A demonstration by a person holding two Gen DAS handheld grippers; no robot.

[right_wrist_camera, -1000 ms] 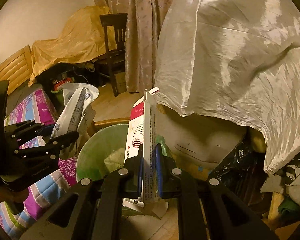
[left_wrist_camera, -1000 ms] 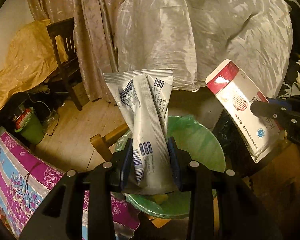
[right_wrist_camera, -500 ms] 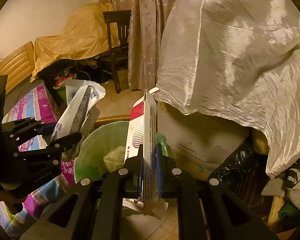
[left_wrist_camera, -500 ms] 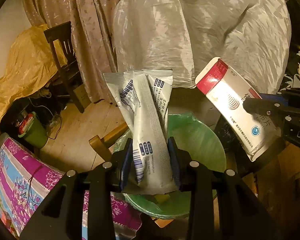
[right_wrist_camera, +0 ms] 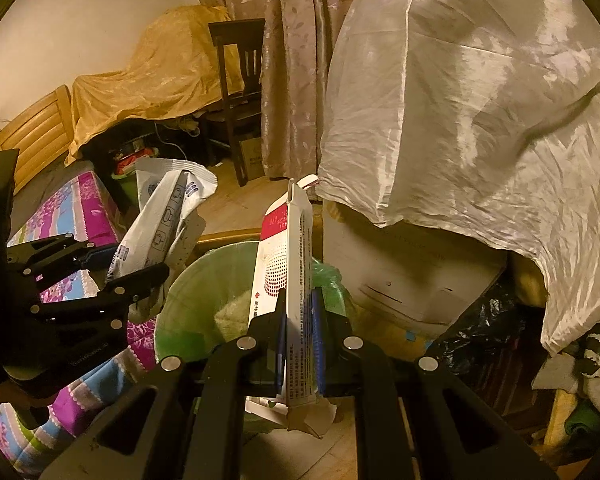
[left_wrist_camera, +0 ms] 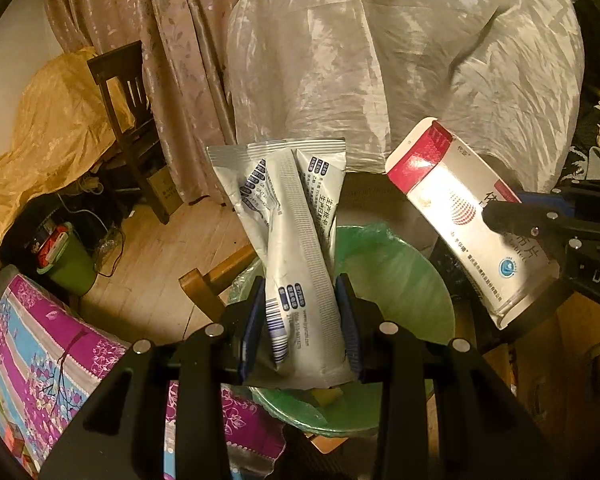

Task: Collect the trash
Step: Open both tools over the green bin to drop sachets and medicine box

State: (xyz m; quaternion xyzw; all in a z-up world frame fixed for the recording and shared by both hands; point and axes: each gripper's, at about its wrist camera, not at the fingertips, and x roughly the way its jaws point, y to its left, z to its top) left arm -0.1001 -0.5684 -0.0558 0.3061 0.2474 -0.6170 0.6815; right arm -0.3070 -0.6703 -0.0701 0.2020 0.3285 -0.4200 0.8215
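Foil is what your left gripper (left_wrist_camera: 302, 320) is clamping: the silver pouch (left_wrist_camera: 290, 240) is standing upright between its pads, directly over the green-lined trash bin (left_wrist_camera: 400, 268) just ahead. Your right gripper (right_wrist_camera: 298, 344) is squeezing the red-and-white carton (right_wrist_camera: 290, 264) edge-on, with the bin (right_wrist_camera: 204, 300) lying just ahead and to its left.

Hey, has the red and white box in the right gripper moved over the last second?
Yes. The red and white box has shifted leftward toward the green-lined bin.
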